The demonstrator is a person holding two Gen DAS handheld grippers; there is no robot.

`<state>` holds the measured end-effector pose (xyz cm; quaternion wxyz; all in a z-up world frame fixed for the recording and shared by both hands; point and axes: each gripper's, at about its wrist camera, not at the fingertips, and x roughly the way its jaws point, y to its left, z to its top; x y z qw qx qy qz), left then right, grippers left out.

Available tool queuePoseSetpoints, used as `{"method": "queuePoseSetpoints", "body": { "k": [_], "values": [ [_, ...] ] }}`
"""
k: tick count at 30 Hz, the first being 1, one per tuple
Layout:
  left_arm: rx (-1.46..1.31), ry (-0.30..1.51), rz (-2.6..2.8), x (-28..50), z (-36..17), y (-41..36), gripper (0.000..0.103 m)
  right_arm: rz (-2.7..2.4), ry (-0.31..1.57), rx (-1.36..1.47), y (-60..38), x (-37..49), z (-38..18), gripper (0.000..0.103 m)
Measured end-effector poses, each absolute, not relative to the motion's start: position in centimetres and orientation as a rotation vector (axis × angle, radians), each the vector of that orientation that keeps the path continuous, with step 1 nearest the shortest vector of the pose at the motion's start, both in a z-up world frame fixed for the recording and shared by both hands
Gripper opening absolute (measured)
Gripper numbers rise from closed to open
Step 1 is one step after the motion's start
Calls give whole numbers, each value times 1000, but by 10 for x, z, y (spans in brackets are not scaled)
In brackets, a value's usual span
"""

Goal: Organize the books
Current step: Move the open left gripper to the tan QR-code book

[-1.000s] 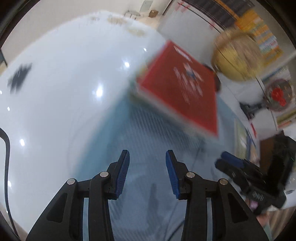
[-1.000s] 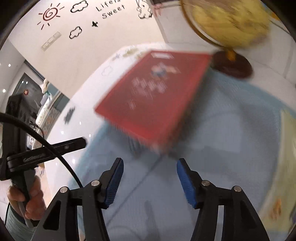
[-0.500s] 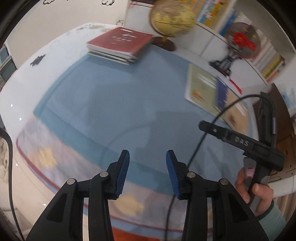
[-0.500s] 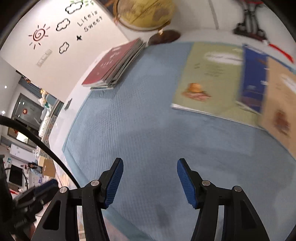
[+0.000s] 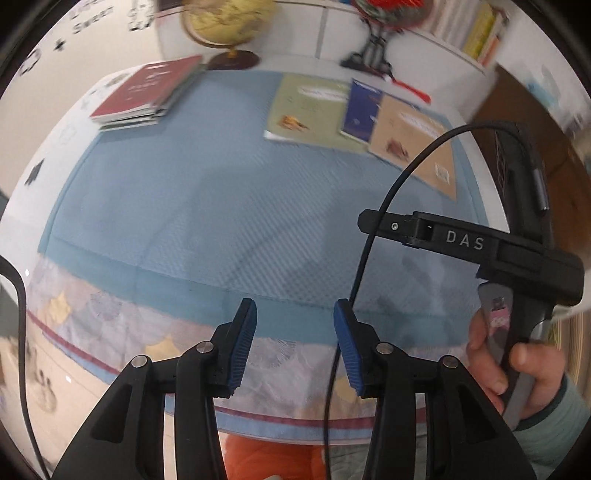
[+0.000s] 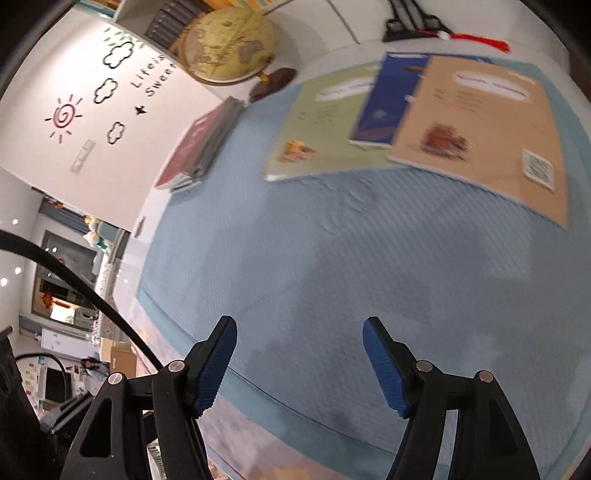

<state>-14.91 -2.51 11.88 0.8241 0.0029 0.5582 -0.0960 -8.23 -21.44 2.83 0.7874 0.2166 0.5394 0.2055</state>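
Both grippers have pulled back from the red book since a second ago; back then it filled both views up close, now it sits far off on top of the stack and more of the table shows.

Going left to right in the left wrist view: the stack [image 5: 147,96] lies flat at the far left of the blue mat [image 5: 229,206], red cover on top, thinner books under it. Just behind it is the globe [image 5: 225,26] on its dark round base. Well apart to the right, three more books lie flat in an overlapping row: green book [image 5: 306,107], then the blue book [image 5: 360,110] partly on it, then the tan book [image 5: 413,144] lapping over the blue one's right edge. Behind them is a black stand with a red tassel [image 5: 410,88].

The left gripper [image 5: 295,343] hangs over the near edge of the mat, jaws apart, nothing between the pads. The right gripper shows at the right side of that view, a black body marked DAS held in the person's hand [image 5: 517,369], with a cable looping off it.

From the right wrist view, the right gripper [image 6: 299,365] is spread wide and empty too, over bare mat. The same stack [image 6: 199,147] is at the far left there, and the tan book [image 6: 487,125] is nearest, with a QR code at its corner. It's all a bit blurry, so I can't read the titles.
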Motion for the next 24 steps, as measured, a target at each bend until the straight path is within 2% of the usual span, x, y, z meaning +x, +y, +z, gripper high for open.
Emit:
{"method": "queuePoseSetpoints", "body": {
  "k": [5,17,24],
  "values": [
    [-40,1195,-284,-137,112,-22,42,427,1218,613,-232,-87,17,69],
    [-51,1209,-491,-48,97,1,42,203,1201,664,-233,-85,26,69],
    [14,1198,-763,17,102,-61,42,26,1102,614,-264,-114,43,69]
  ]
}}
